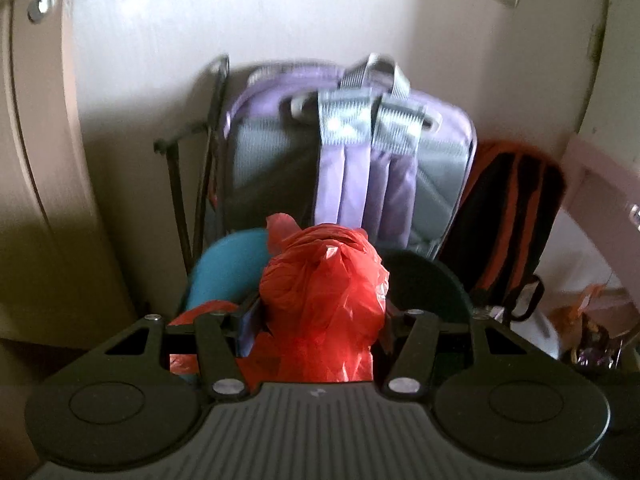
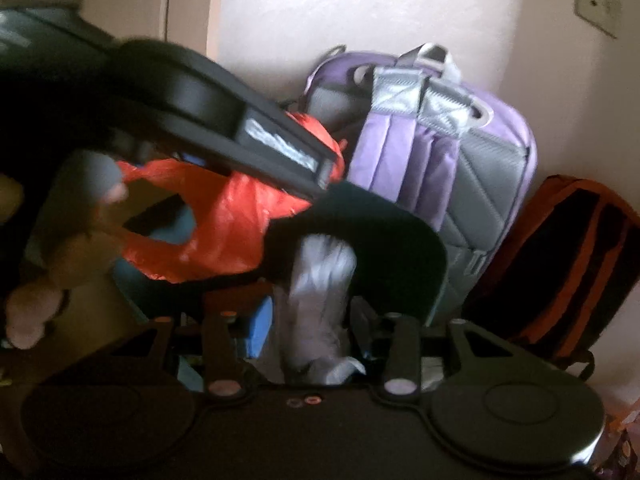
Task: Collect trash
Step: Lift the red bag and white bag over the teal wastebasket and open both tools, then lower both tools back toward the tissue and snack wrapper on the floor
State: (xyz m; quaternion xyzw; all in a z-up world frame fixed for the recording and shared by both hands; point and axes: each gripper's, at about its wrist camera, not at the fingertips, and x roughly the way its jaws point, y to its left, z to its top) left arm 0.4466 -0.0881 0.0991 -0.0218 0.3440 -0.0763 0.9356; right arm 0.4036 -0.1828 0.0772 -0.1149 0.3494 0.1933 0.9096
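Blurring smears both of my views, and the tips of my left gripper are buried behind the red plastic bag bunched between them, so where the pads meet the film is hidden; still, the jaws stand part-open with the bag pinched in their span. My right gripper points steeply down too, its jaws closed about a crumpled grey-white bag that fills the gap, the lower end of it cut off by my own black body. From the right wrist view the left gripper crosses in from 10 o'clock, and fingers of the hand carrying it show at 8 o'clock, too soft to read. A dark bin rim arches just behind the grey-white bag. Against the wall at 12 o'clock leans a lilac backpack, straps facing me; a black and orange backpack slumps at 3 o'clock beside it. Thin black metal rods stand at 10 o'clock, their form unclear.
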